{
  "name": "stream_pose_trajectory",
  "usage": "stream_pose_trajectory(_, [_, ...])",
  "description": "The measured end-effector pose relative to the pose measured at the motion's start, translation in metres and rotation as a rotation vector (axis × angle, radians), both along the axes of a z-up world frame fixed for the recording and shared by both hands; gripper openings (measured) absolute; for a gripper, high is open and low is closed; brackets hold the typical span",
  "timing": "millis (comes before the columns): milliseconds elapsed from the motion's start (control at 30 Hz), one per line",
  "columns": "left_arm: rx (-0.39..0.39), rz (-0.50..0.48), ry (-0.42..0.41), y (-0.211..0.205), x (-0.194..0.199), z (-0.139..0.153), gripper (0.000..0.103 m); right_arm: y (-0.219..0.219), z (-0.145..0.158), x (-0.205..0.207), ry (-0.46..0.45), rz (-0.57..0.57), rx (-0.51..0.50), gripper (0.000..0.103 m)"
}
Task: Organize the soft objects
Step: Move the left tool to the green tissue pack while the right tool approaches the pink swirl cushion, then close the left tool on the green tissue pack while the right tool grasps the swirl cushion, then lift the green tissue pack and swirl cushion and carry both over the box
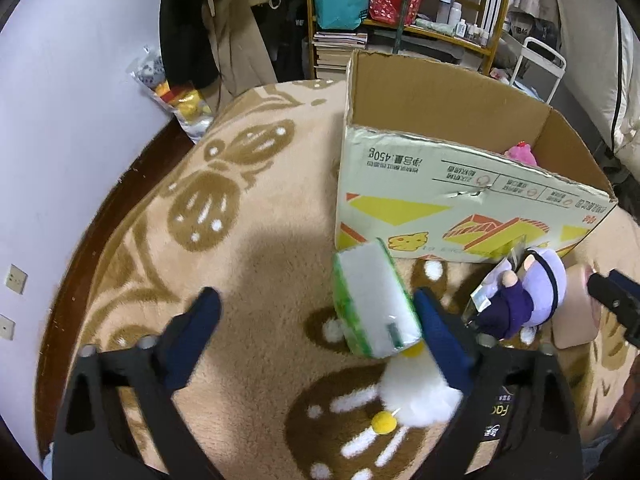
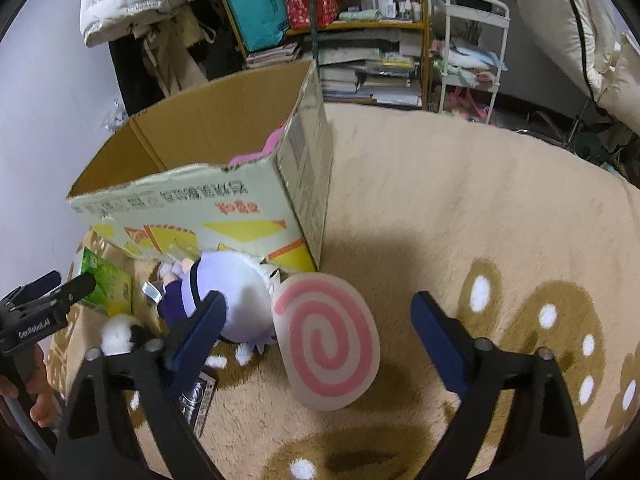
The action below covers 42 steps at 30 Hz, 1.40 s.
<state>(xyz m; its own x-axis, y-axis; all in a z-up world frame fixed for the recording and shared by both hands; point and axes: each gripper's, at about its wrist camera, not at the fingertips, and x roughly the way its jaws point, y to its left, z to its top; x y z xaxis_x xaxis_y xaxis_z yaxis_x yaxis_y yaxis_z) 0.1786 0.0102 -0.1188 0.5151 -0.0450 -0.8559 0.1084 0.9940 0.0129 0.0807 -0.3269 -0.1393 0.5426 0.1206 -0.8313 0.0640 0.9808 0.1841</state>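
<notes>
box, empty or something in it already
Not empty: a pink plush shows above the torn front edge of the open box. The wall hides the rest.

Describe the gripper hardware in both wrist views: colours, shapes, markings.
Both match. The left gripper and right gripper each have two dark-blue, flat, tapered fingers on black plastic arms with triangular cutouts and silver pivot bolts. In the right wrist view, the left gripper's black body carries white lettering, roughly "GenRobot.AI", and a bare hand grips its handle. No cables visible.
</notes>
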Motion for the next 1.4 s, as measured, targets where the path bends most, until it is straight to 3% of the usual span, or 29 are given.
stream_pose_trajectory(33, [-0.008,-0.002,0.011,0.000,0.001,-0.002,0.078,0.001,-0.002,0.001,0.014,0.008,0.001,0.086])
stream_pose_trajectory(200, [-0.071,-0.031,0.055,-0.001,0.001,-0.007,0.038,0.001,-0.015,0.006,0.067,0.012,0.012,0.065])
stream_pose_trajectory(233, [-0.075,-0.034,0.057,-0.002,0.001,-0.008,0.036,0.001,-0.016,0.006,0.072,0.011,0.009,0.059])
stream_pose_trajectory(600, [-0.076,-0.049,0.027,-0.004,-0.006,0.000,0.033,-0.004,-0.014,0.007,0.075,0.013,0.017,0.031])
stream_pose_trajectory(933, [-0.078,-0.052,-0.040,0.001,-0.018,0.019,0.033,0.006,0.021,-0.005,-0.040,0.037,0.002,0.029])
stream_pose_trajectory(1400, [-0.042,-0.077,-0.395,-0.004,-0.067,0.096,0.033,0.018,0.087,-0.036,-0.300,0.060,0.042,0.029])
